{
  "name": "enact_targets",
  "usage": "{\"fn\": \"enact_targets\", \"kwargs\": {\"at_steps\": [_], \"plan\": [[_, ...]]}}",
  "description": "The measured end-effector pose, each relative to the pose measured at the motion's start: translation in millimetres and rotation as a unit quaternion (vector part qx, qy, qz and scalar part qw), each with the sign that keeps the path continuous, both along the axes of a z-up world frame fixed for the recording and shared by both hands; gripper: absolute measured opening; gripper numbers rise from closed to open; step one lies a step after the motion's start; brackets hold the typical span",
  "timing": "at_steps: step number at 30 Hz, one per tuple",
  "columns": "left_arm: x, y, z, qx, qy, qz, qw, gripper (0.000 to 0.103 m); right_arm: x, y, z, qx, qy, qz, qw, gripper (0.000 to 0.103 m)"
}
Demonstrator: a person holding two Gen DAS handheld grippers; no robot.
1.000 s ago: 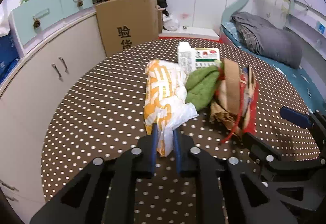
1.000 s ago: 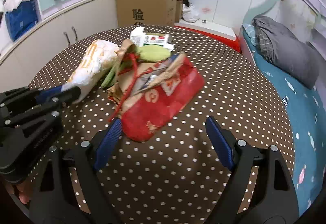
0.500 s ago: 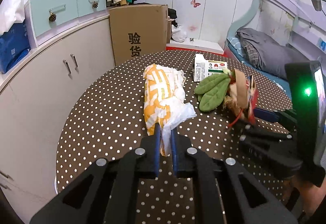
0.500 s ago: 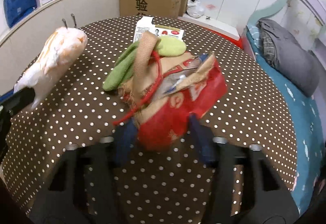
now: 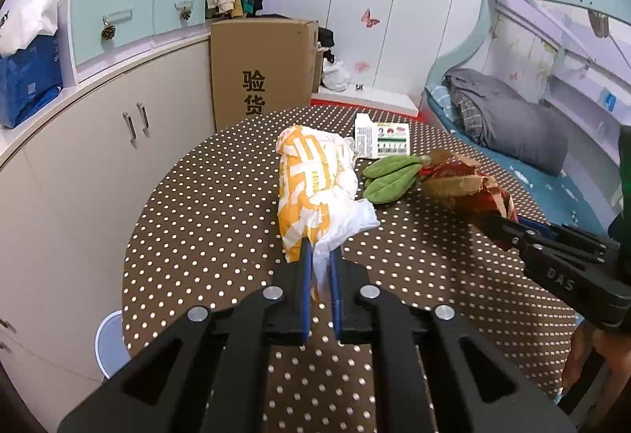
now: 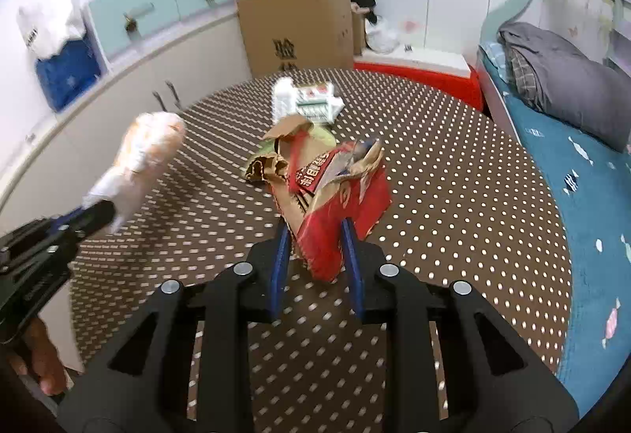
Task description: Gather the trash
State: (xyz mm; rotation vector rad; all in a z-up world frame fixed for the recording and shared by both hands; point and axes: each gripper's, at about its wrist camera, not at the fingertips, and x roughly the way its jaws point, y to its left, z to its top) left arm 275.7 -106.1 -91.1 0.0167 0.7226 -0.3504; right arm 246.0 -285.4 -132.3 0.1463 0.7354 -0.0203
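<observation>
My left gripper (image 5: 318,251) is shut on the white tail of an orange-and-white plastic bag (image 5: 311,180), holding it up off the brown dotted table (image 5: 205,204). In the right wrist view that bag (image 6: 146,153) hangs blurred at the left from the left gripper (image 6: 94,212). My right gripper (image 6: 315,232) is closing its jaws on a crumpled red-and-brown paper bag (image 6: 339,204), and both blue pads press on its lower end. A green leaf-shaped thing (image 5: 388,176) and a white printed carton (image 5: 380,139) lie on the table behind.
Past the table's far edge stands a large cardboard box (image 5: 262,70). Curved white cabinets (image 5: 98,141) run along the left. A bed with a grey blanket (image 5: 508,117) is at the right. A pale round bin (image 5: 108,342) sits on the floor at the left.
The right jaws went from wide open to closed on the red paper bag and raised it. The left gripper rose with the orange bag, which no longer rests on the table.
</observation>
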Motion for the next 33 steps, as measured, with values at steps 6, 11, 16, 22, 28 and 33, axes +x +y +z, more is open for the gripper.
{"fn": "enact_targets", "kwargs": {"at_steps": [6, 11, 16, 22, 28, 33], "plan": [[-21.9, 12.5, 17.4, -0.014, -0.017, 0.002, 0.9998, 0.008, -27.4, 24.1, 24.5, 0.003, -0.027, 0.026, 0.999, 0.020], [-35.6, 31.5, 27.4, -0.026, -0.026, 0.007, 0.9993, 0.008, -41.6, 52.1, 40.6, 0.008, -0.048, 0.049, 0.998, 0.018], [-48.2, 63.1, 35.7, -0.041, -0.037, 0.022, 0.9982, 0.007, -41.7, 84.5, 51.0, 0.022, -0.059, 0.082, 0.995, 0.018], [-57.4, 114.0, 36.5, -0.052, -0.043, 0.060, 0.9959, 0.007, -34.2, 145.1, 55.9, 0.028, -0.062, 0.138, 0.988, 0.018], [-58.1, 186.5, 23.9, -0.058, -0.036, 0.118, 0.9906, 0.007, -18.3, 218.4, 50.7, 0.043, -0.058, 0.204, 0.976, 0.018], [-49.6, 258.6, 2.8, -0.067, -0.016, 0.183, 0.9807, 0.007, 2.2, 283.6, 37.5, 0.056, -0.043, 0.255, 0.964, 0.018]]}}
